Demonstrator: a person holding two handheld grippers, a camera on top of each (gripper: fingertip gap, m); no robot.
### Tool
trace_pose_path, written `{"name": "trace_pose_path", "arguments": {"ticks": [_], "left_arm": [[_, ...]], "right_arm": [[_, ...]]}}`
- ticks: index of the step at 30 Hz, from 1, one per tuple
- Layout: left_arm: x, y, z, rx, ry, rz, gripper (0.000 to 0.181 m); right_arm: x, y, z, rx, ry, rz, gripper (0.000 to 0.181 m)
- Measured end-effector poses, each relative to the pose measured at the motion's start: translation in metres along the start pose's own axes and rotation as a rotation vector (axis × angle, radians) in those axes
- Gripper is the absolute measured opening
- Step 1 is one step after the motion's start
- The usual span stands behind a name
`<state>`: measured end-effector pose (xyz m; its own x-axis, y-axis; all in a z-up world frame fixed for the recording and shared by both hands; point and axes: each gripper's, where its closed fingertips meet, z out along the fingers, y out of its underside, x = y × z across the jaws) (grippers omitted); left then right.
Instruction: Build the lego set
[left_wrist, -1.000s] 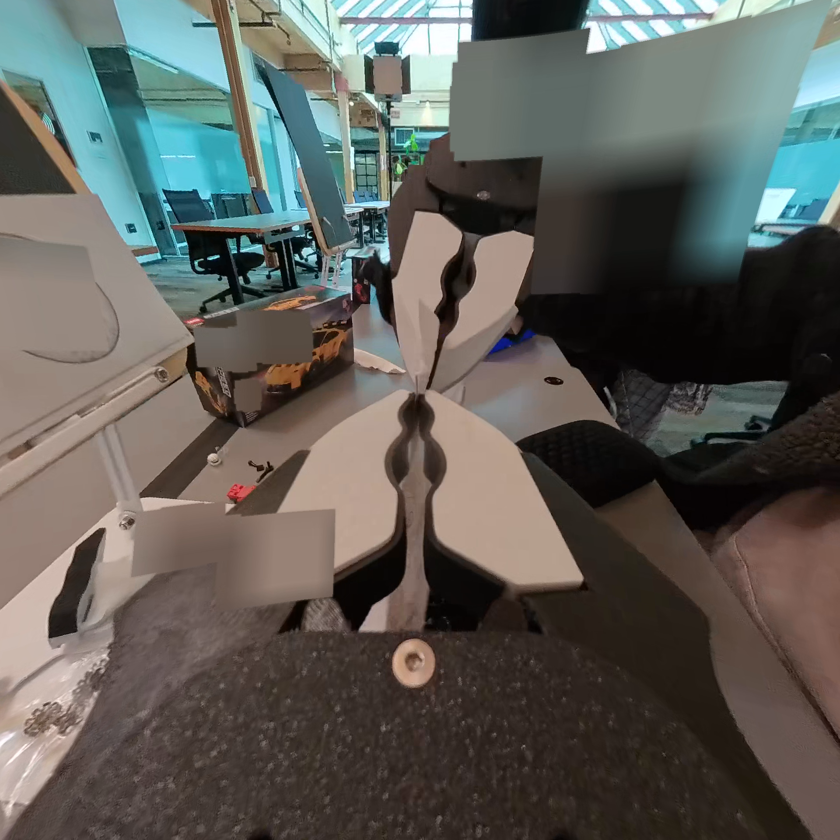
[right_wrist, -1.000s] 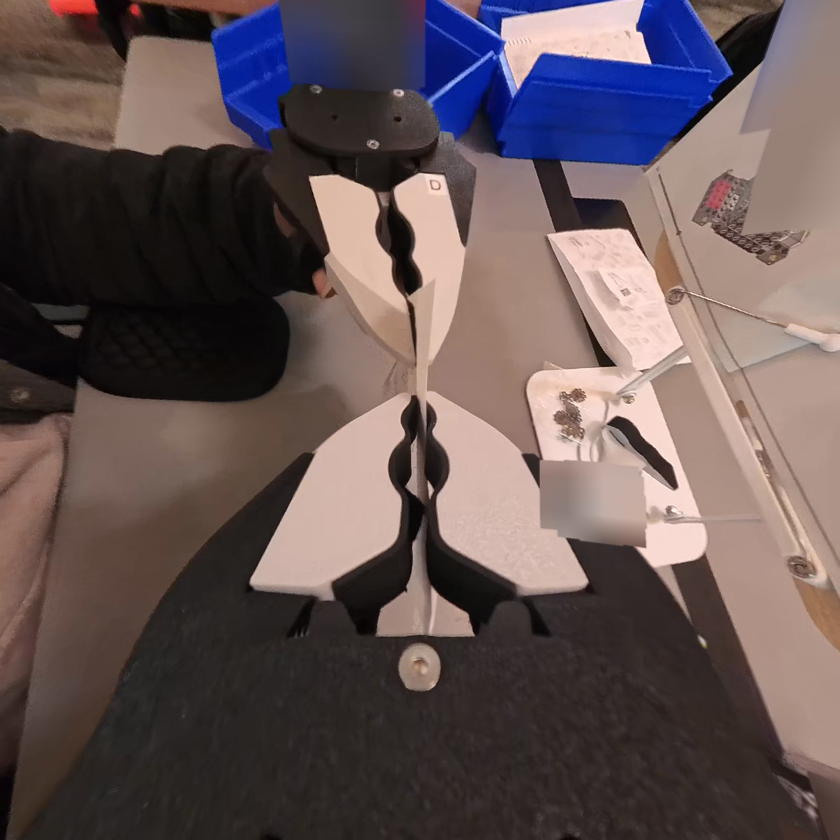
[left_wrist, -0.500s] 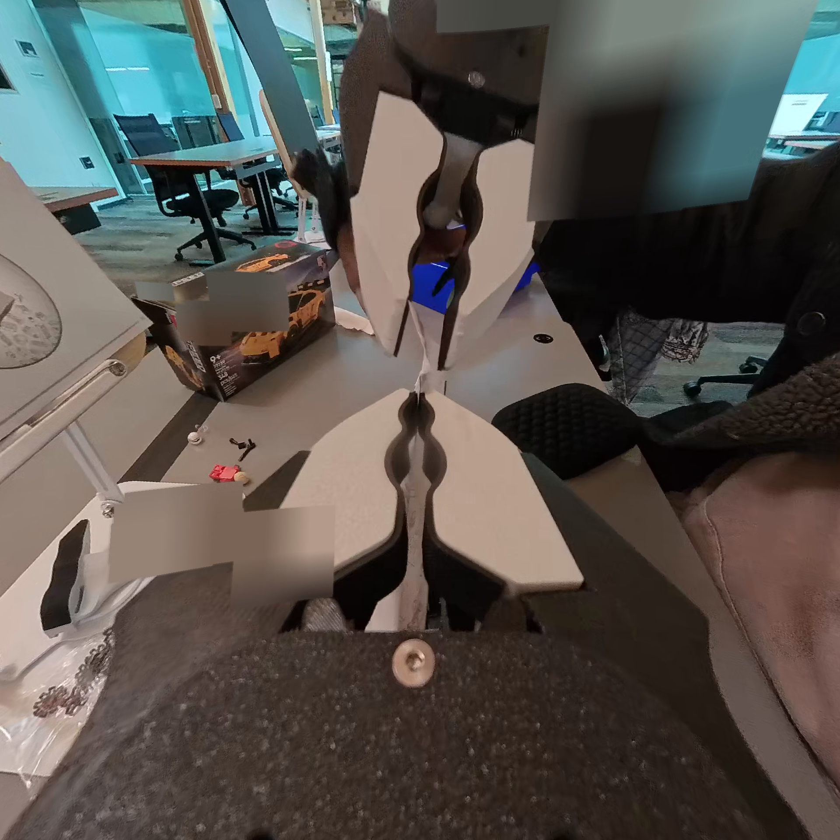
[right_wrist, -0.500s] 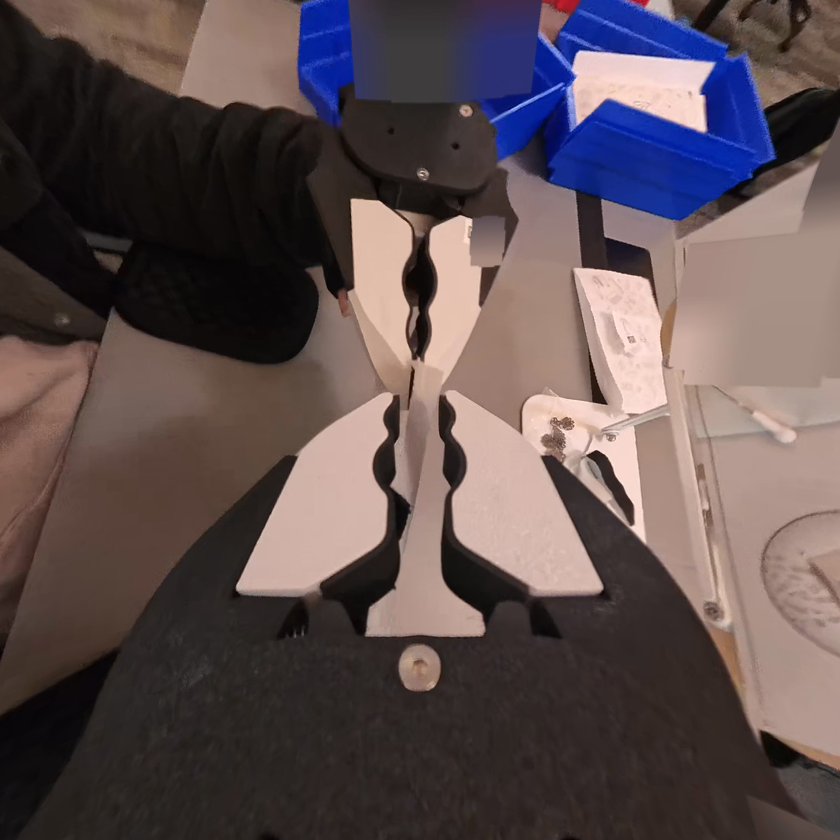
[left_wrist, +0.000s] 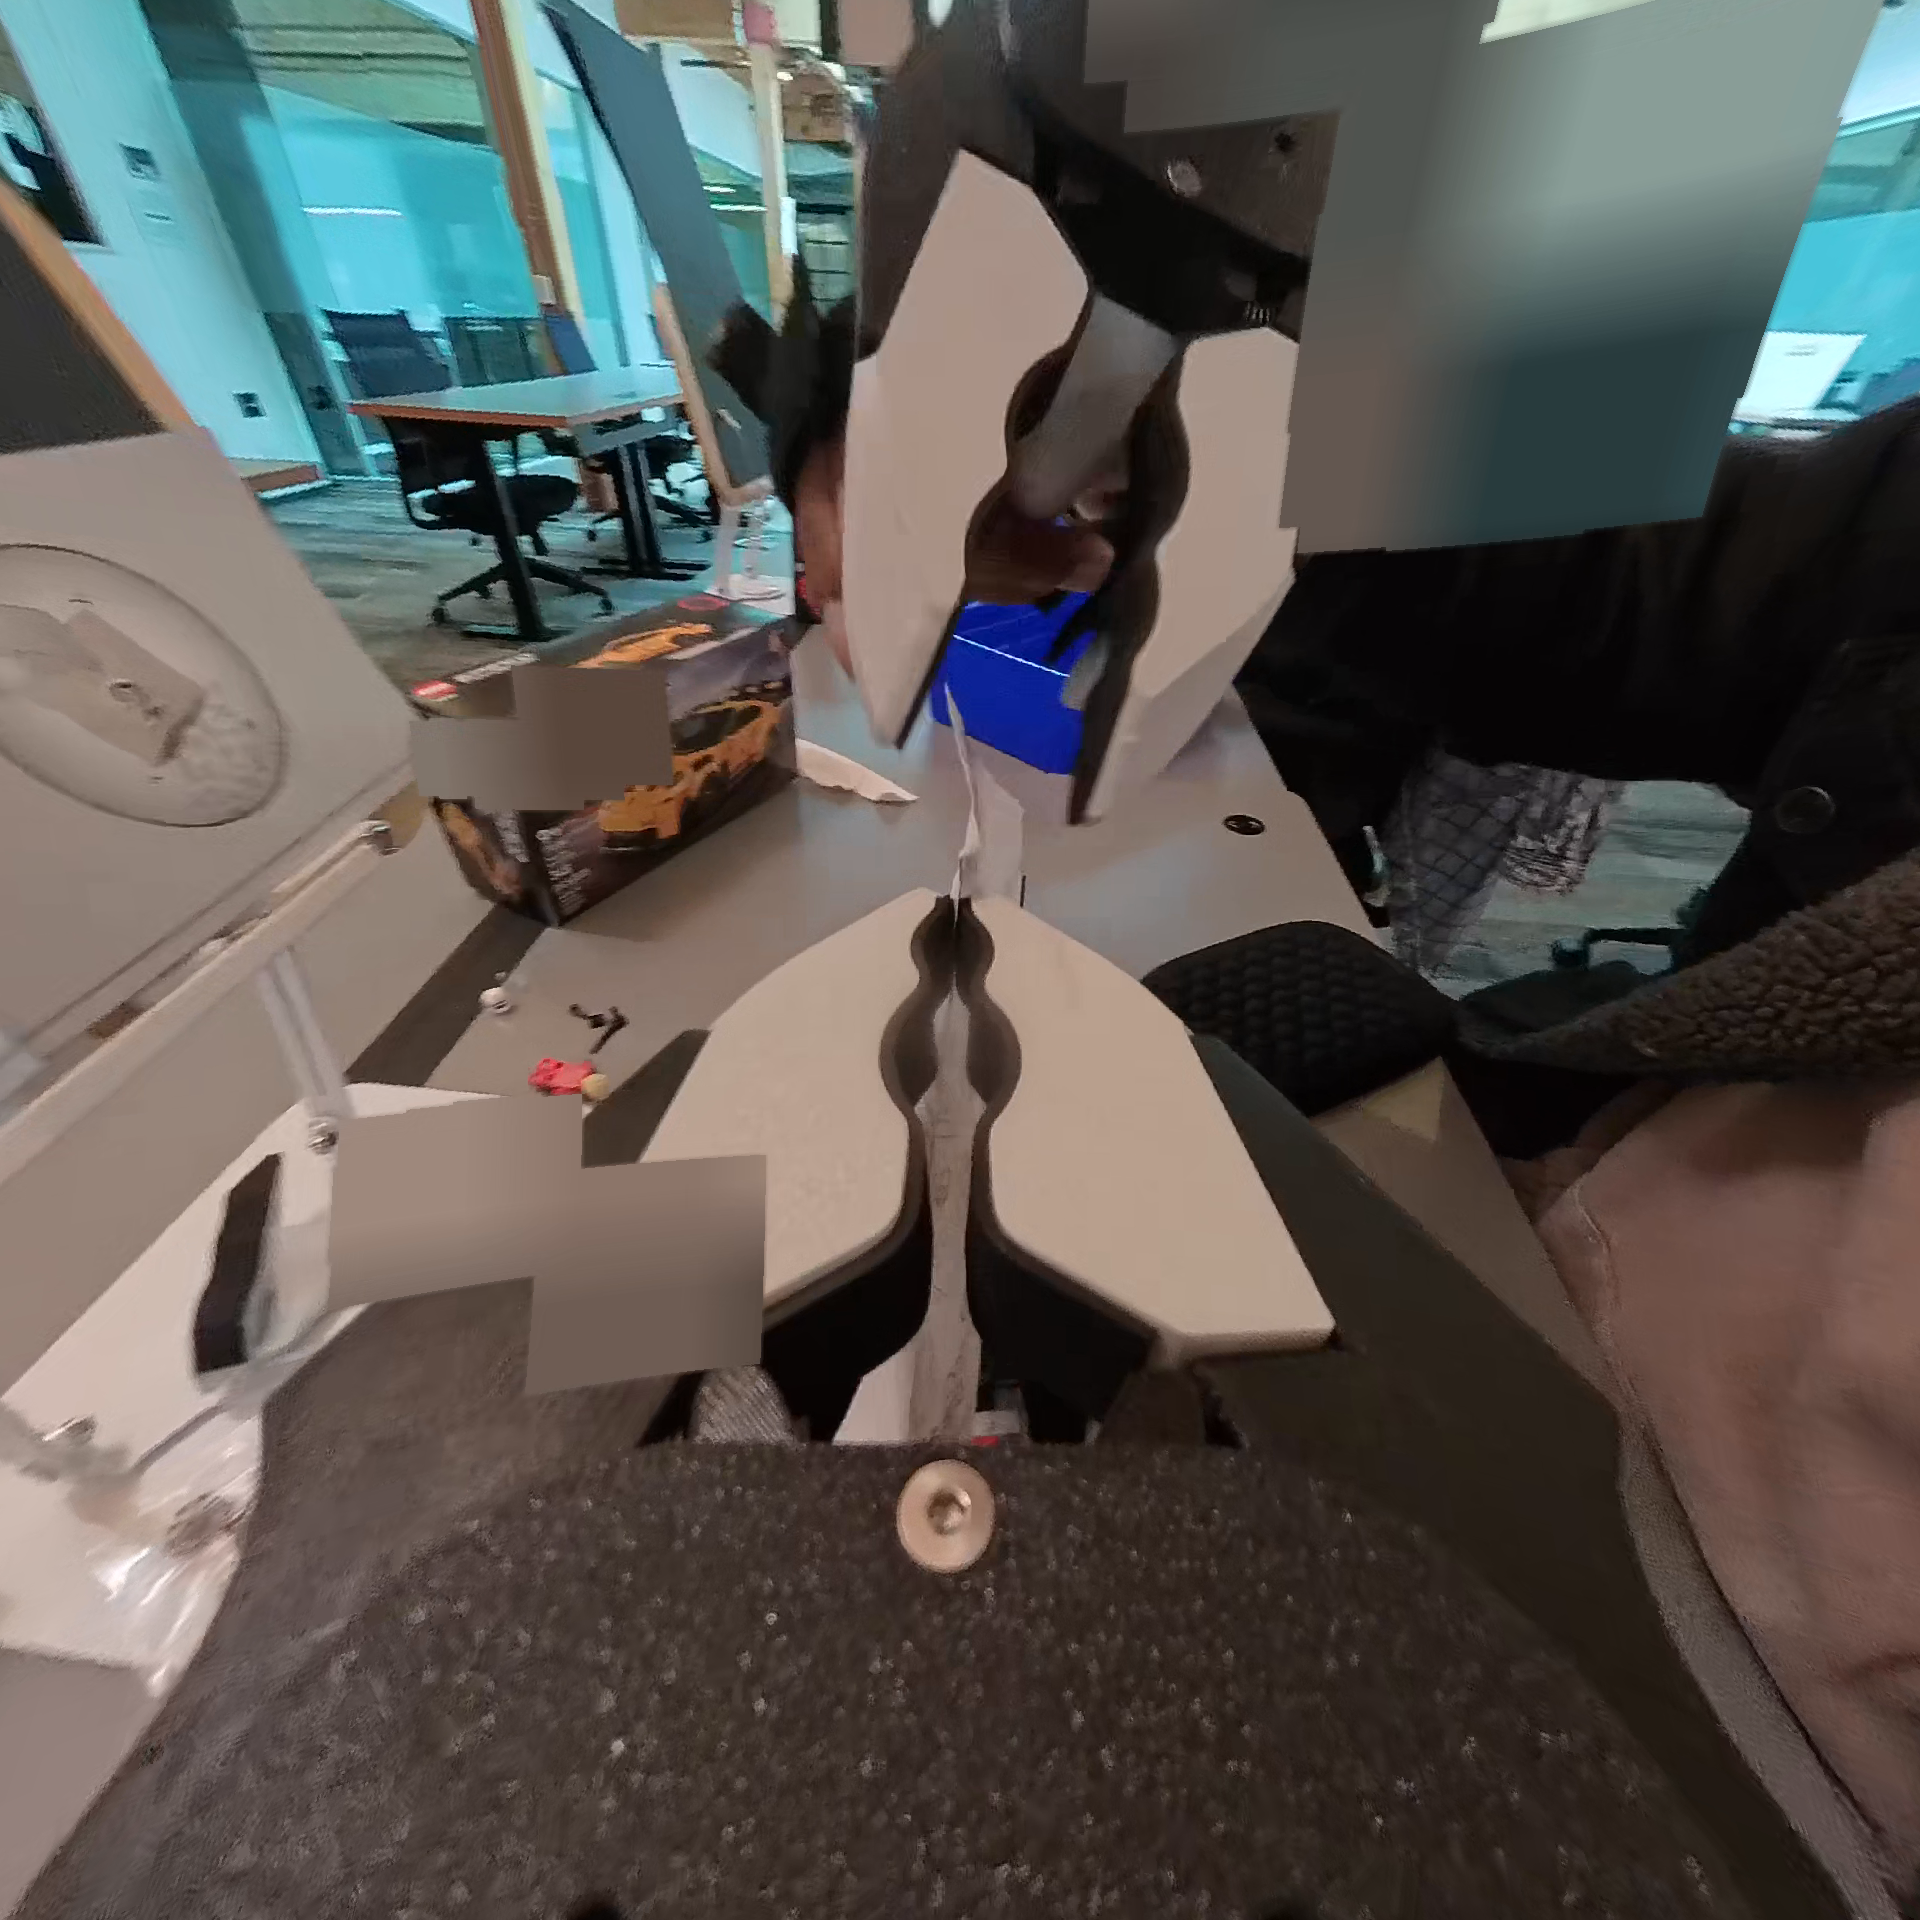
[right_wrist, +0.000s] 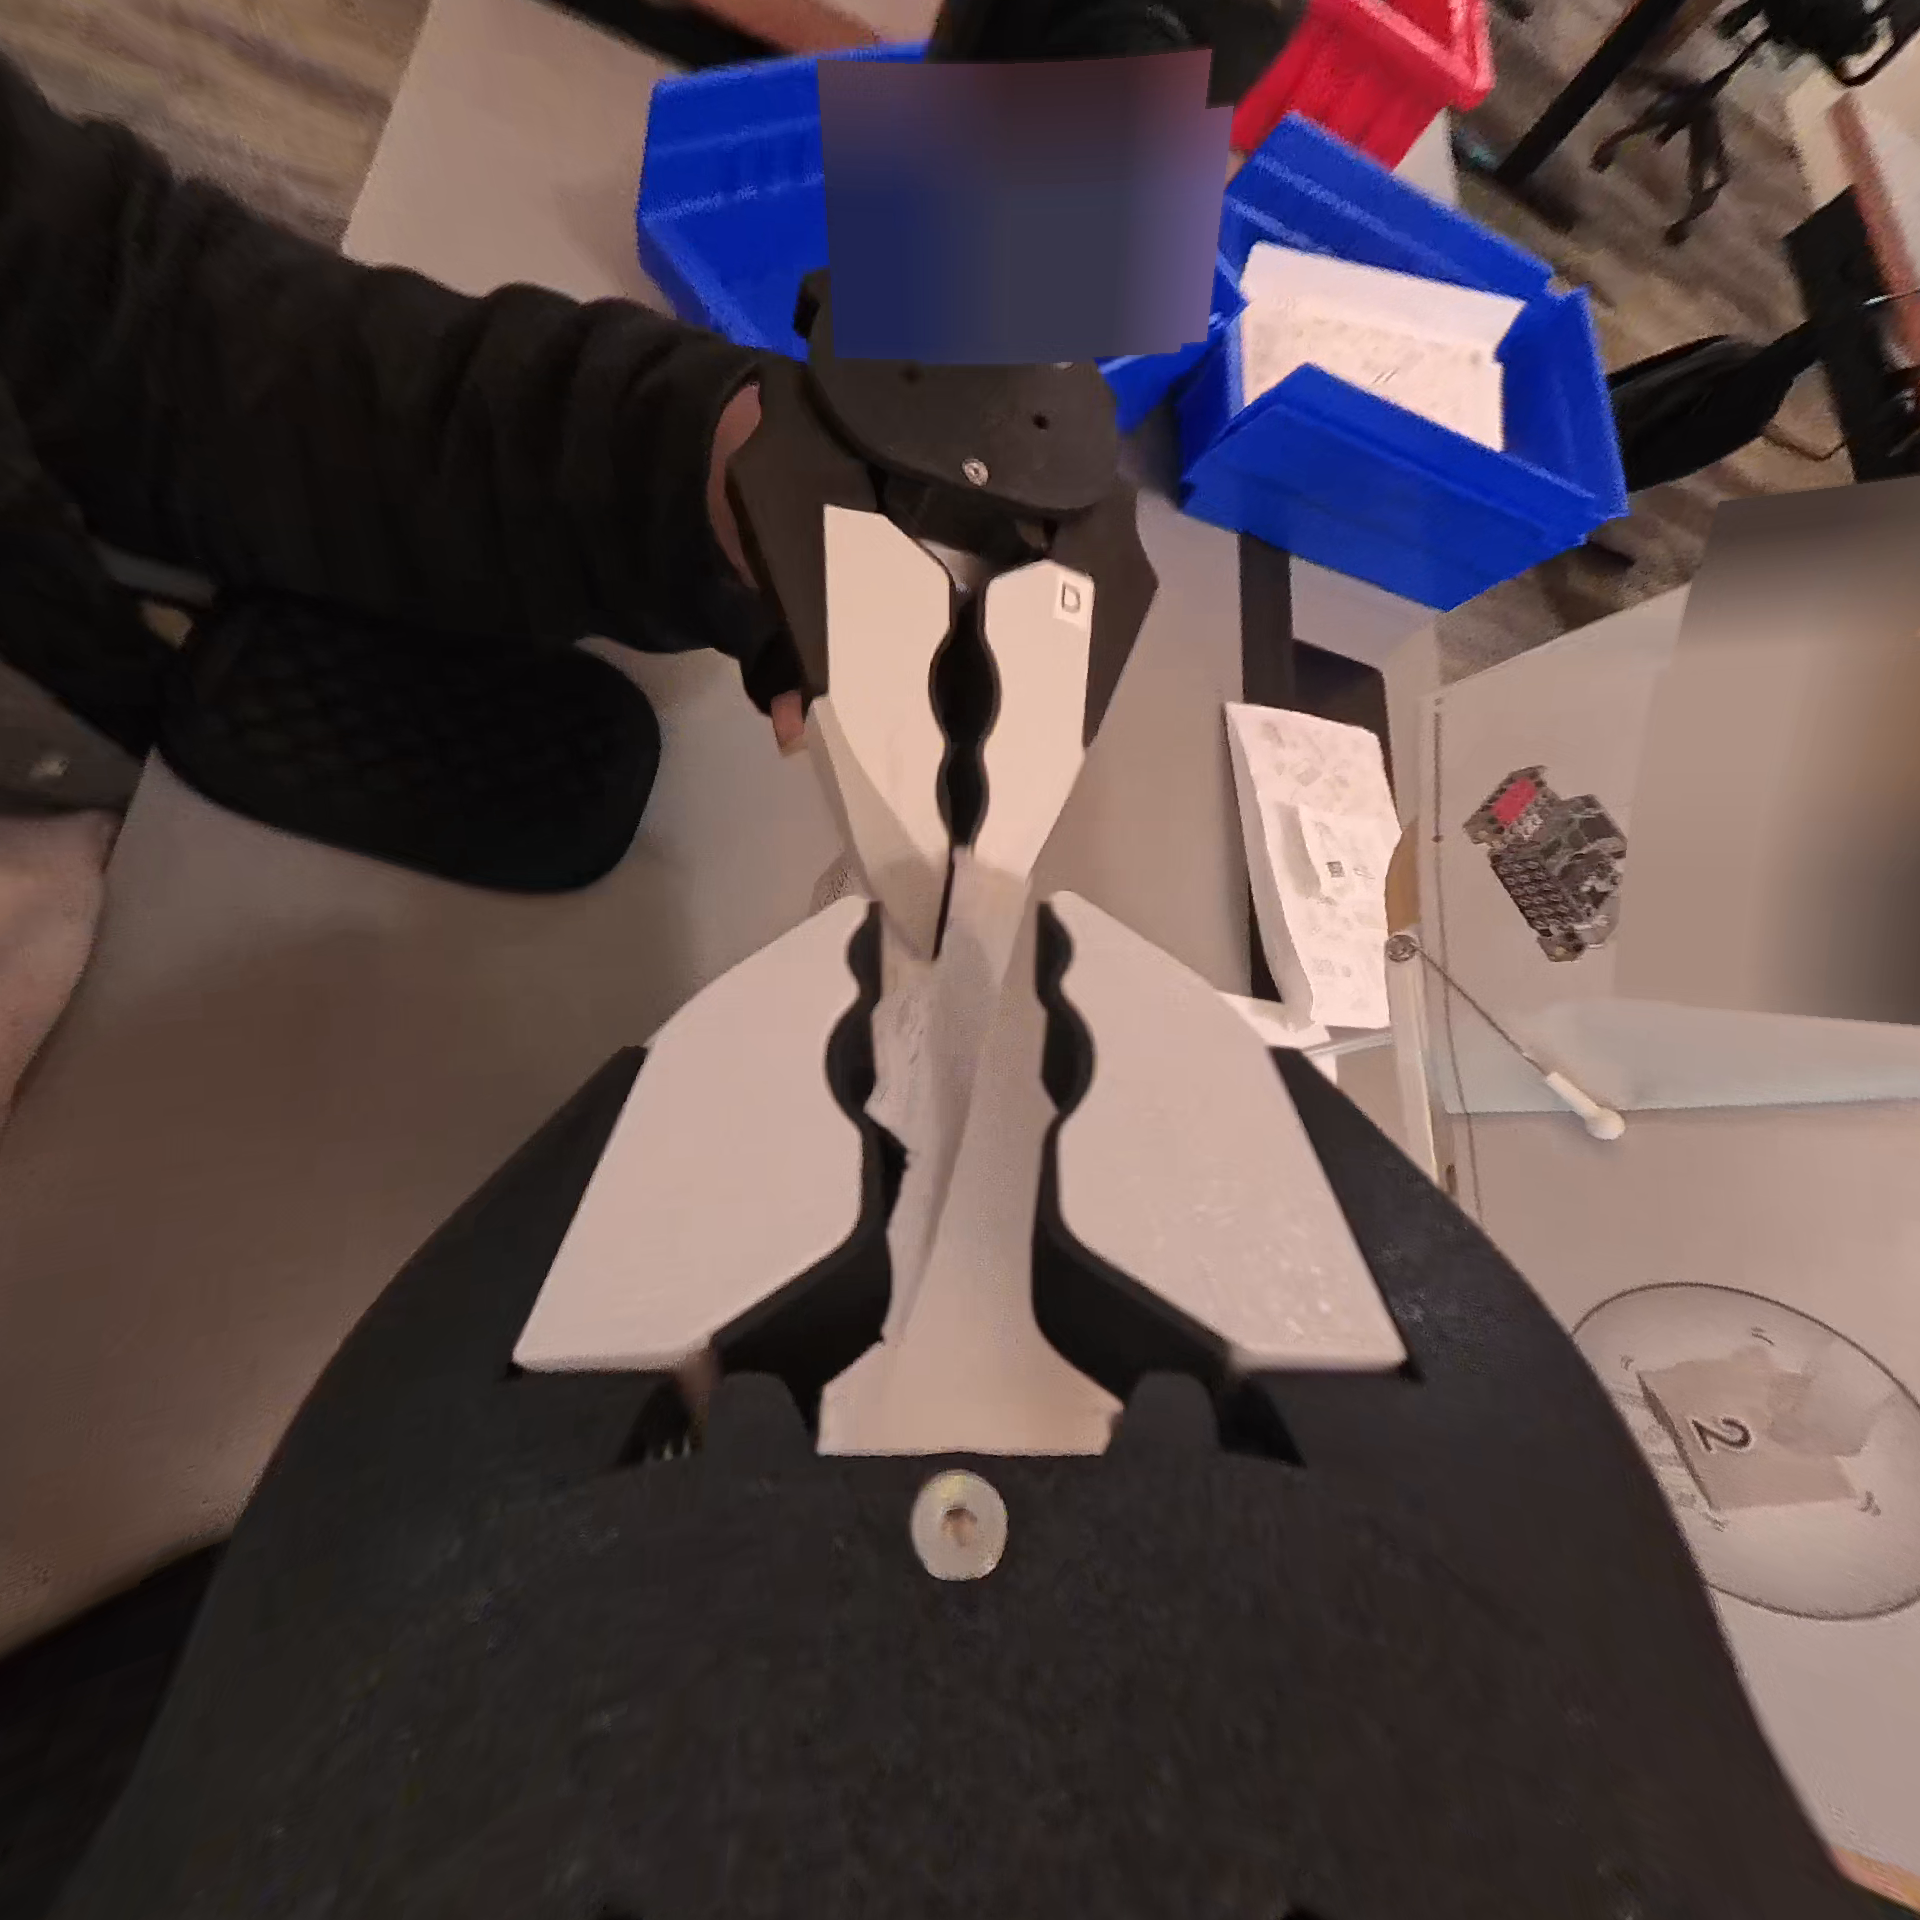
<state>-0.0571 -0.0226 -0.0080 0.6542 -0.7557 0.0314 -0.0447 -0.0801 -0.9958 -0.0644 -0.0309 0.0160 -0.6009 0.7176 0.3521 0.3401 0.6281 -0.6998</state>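
My two grippers face each other, tip to tip, above the grey table (right_wrist: 312, 1039). My left gripper (left_wrist: 954, 909) is shut on a torn white paper bag (left_wrist: 948, 1195), whose edge sticks up past its tips. In the right wrist view the left gripper (right_wrist: 956, 862) is held by a gloved hand (right_wrist: 758, 582). My right gripper (right_wrist: 956, 914) is open, and the white paper bag (right_wrist: 966, 1195) lies loose between its spread fingers. It also shows open in the left wrist view (left_wrist: 992, 769), just above the paper's edge.
A dark set box with a yellow car (left_wrist: 623, 748) stands far left. A red part (left_wrist: 556, 1075) and black pins (left_wrist: 601, 1020) lie loose. Blue bins (right_wrist: 1392, 468), a leaflet (right_wrist: 1320, 862), an instruction stand (right_wrist: 1662, 935) and a black wrist rest (right_wrist: 416, 748) surround the work spot.
My right gripper went from shut on the paper to wide open. The left gripper stayed shut on it. Both views tilted, and the right gripper rose in the left view.
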Motion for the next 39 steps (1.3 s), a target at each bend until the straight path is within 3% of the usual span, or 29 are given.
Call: {"name": "trace_pose_path", "arguments": {"ticks": [1, 4, 7, 11, 17, 19, 23, 30, 34, 39], "left_arm": [[-0.006, -0.002, -0.006, 0.006, -0.028, -0.002, 0.000], [-0.034, -0.004, -0.034, -0.016, -0.189, 0.013, 0.000], [-0.054, -0.011, -0.068, 0.008, -0.311, 0.000, 0.000], [-0.063, -0.022, -0.103, 0.043, -0.393, 0.015, 0.000], [-0.068, -0.027, -0.126, 0.079, -0.433, 0.010, 0.000], [-0.068, -0.026, -0.126, 0.079, -0.431, 0.007, 0.000], [-0.067, -0.024, -0.123, 0.075, -0.417, 0.004, 0.000], [-0.059, -0.022, -0.103, 0.051, -0.358, 0.011, 0.000], [-0.055, -0.019, -0.093, 0.033, -0.336, 0.017, 0.000], [-0.053, -0.017, -0.086, 0.033, -0.299, 0.001, 0.000]], "right_arm": [[0.003, 0.003, -0.003, 0.025, 0.004, 0.025, 0.038], [0.017, 0.042, -0.002, -0.006, 0.048, 0.089, 0.065], [0.020, 0.100, 0.012, -0.089, 0.062, 0.160, 0.076], [-0.014, 0.160, 0.055, -0.174, -0.074, 0.230, 0.086], [-0.088, 0.207, 0.127, -0.348, -0.325, 0.185, 0.088], [-0.091, 0.215, 0.135, -0.391, -0.315, 0.134, 0.064], [-0.071, 0.224, 0.109, -0.400, -0.304, 0.159, 0.064], [-0.001, 0.290, 0.037, -0.516, -0.144, 0.290, 0.064], [0.009, 0.313, 0.030, -0.506, -0.147, 0.337, 0.063], [0.002, 0.336, 0.044, -0.520, -0.178, 0.347, 0.064]]}}
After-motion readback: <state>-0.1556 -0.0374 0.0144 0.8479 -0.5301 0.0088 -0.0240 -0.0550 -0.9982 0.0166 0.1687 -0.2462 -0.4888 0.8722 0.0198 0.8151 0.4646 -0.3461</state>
